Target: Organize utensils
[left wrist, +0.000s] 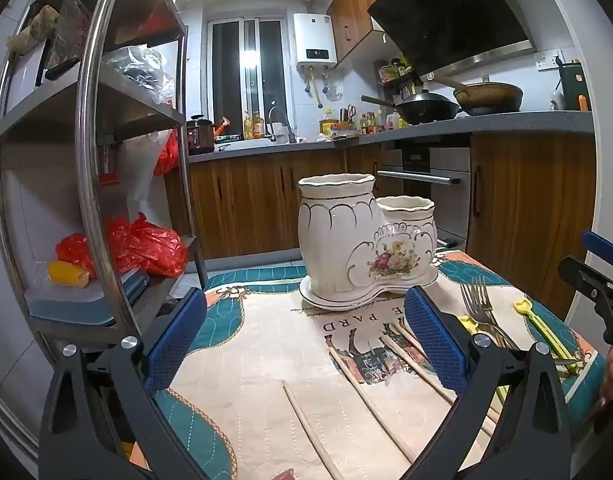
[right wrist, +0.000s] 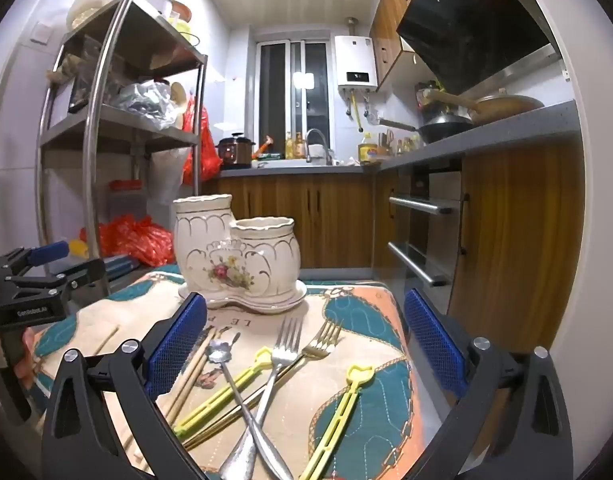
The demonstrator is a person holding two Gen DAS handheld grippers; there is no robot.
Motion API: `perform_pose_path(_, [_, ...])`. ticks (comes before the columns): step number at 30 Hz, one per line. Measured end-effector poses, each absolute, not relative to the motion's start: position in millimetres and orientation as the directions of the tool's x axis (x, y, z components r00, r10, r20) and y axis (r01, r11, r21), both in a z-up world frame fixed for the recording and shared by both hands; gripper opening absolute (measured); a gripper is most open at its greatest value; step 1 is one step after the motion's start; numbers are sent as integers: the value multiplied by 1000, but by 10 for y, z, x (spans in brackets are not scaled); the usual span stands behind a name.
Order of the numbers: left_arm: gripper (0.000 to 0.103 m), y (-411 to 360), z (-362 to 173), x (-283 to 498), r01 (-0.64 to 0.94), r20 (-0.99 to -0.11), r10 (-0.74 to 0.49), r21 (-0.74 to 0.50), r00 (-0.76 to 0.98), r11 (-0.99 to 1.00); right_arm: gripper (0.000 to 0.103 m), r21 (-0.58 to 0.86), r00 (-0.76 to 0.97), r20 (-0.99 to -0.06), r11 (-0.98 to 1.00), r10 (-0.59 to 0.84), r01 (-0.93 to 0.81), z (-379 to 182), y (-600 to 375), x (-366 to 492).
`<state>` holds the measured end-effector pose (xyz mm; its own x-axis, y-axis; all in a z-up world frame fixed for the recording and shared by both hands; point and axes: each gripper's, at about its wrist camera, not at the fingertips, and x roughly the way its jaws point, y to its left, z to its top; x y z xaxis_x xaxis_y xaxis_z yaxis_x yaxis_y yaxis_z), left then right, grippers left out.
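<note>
A narrow kitchen with wood cabinets lies behind a small table under a quilted cloth. At its far side stands a two-pot ceramic utensil holder, both mouths empty and upright, likely set there to receive the cutlery. Nearer lie wooden chopsticks, a silver fork crossing a gold fork, a flower-ended spoon and yellow plastic sticks, loosely heaped as if awaiting sorting. The left gripper and right gripper hover above them, jaws wide, holding nothing.
</note>
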<state>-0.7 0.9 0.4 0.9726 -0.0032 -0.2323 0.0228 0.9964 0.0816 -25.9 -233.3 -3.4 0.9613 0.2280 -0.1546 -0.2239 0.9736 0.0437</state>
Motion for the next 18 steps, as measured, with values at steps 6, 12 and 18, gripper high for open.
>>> perform_pose_path(6, [98,17,11,-29,30,-238,-8,88,971,996,98,40,961,-158,974,228,-225,-42,-2332,-252])
perform_pose_path(12, [98,1,-11,-54,27,-234,-6,89,972,996,98,38,961,-160,974,228,-225,-44,-2332,-253])
perform_pose_path(18, [98,21,-15,-8,29,-242,-9,78,970,997,98,37,961,-159,974,228,-225,-42,-2335,-260])
